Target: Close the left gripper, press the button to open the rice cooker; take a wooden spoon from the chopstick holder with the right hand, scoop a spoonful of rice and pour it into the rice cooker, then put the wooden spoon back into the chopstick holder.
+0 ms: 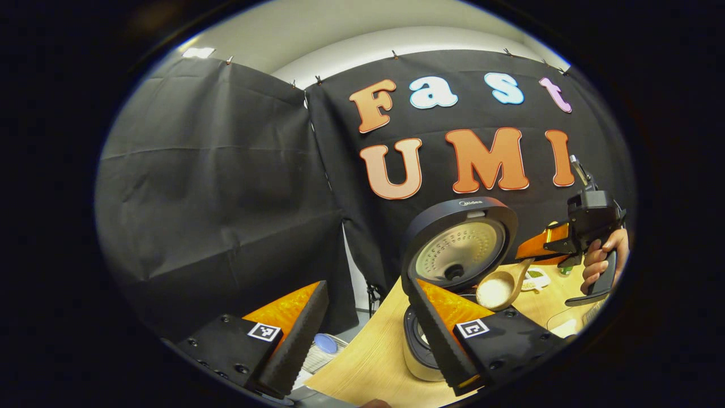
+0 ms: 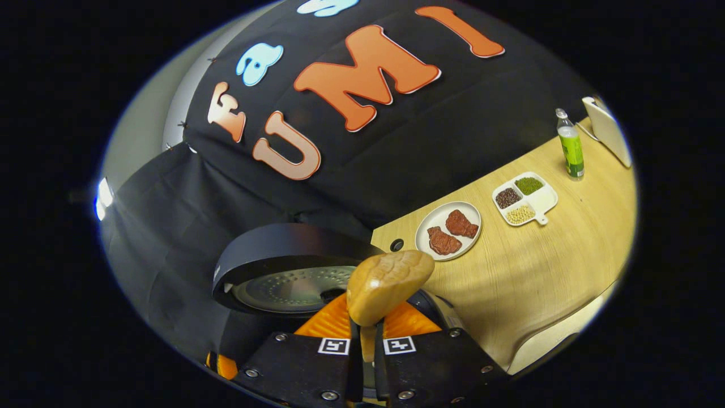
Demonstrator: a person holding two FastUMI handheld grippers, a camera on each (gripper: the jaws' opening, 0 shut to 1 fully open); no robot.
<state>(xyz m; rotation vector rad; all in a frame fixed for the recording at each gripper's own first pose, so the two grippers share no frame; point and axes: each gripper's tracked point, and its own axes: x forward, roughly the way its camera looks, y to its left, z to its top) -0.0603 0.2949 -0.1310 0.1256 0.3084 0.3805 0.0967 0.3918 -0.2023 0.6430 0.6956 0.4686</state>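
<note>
We see the wooden table (image 2: pixel 544 272) carrying the rice cooker (image 1: pixel 453 249), lid raised, a brand word on its rim too small for us to read. Our left gripper (image 1: pixel 362 334) hangs near it, fingers wide apart and empty. Our right gripper (image 2: pixel 367 345) is clamped on the wooden spoon (image 2: pixel 389 283), its bowl of rice (image 1: pixel 494 291) above the cooker.
</note>
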